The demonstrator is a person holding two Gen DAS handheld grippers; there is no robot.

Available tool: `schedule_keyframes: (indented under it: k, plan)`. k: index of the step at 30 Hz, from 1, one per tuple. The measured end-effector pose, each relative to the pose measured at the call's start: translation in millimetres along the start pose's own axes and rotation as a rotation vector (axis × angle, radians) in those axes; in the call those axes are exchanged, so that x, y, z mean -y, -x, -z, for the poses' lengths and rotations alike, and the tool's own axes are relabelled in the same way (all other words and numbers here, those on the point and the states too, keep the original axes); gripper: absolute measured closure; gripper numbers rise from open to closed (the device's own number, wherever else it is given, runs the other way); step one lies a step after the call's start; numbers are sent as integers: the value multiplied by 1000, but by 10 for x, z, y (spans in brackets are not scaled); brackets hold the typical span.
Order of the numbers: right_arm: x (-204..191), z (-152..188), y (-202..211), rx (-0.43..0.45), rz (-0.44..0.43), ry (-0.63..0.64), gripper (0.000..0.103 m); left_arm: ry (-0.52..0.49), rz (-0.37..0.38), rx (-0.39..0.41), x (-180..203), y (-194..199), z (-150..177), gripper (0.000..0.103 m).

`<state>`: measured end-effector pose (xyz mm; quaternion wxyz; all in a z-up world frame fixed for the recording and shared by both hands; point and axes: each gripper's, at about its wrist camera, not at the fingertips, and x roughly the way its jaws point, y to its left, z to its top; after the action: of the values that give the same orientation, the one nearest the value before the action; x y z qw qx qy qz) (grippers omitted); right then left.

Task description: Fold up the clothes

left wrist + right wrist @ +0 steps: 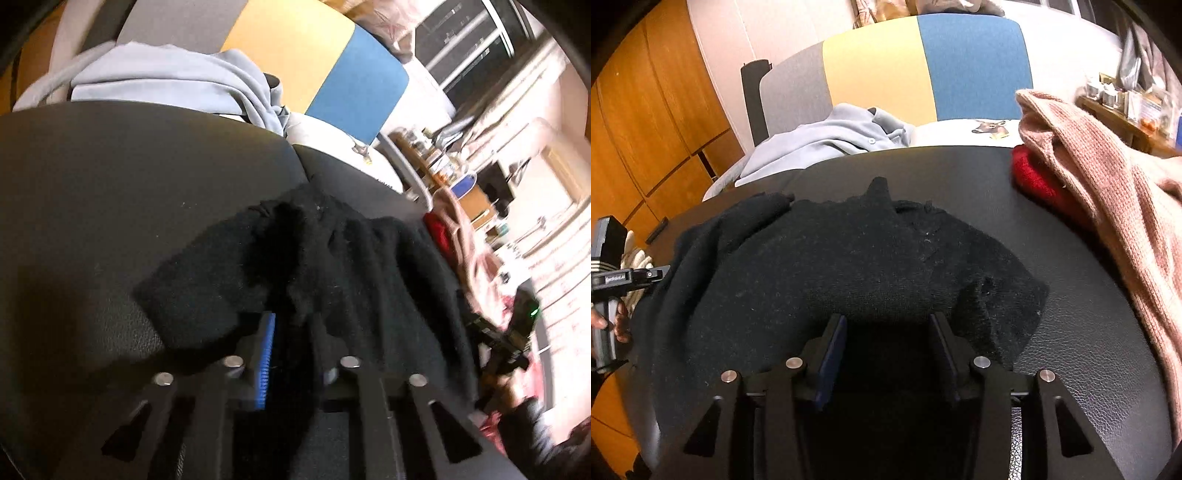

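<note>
A black knit garment point(849, 266) lies spread on the round black table point(1089, 332). My right gripper point(888, 321) stands open over the garment's near edge, its two pads apart with black cloth between and below them. In the left wrist view the same garment point(351, 258) is bunched and drapes over my left gripper point(291, 321). One blue-padded finger point(267, 354) shows; the other is hidden under the cloth. The cloth looks pinched there. The left gripper's body point(613, 280) shows at the left edge of the right wrist view.
A pink knit sweater point(1108, 192) lies over a red garment point(1038, 181) on the table's right side. A pale blue shirt point(831, 140) lies on a seat behind the table. A grey, yellow and blue panel point(923, 66) stands behind it. Wooden cabinets point(646, 129) are at left.
</note>
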<state>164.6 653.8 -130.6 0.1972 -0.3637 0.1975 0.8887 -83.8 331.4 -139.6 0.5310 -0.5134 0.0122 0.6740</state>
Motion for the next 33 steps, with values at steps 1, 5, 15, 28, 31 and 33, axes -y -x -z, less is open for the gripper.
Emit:
schedule_keyframes:
  k: [1,5,15,28,31,33]
  plan:
    - [-11,8,8,-1,6,5,54,7,27,10,7,23,-7,96]
    - [-26,-14,61,-15,34,0,56,40,76,34,-37,304,45,98]
    - [81,68,187,-9,33,-46,56,202,18,38,-458,537,588,96]
    - [-68,-243,52,-140,57,97,90,3,0,39,207,223,336,77]
    - [50,-235,266,-87,151,72,98,-116,-43,17,406,160,380,75]
    - [260,-104,173,-140,213,32,99,-150,-79,-13,444,54,407,75]
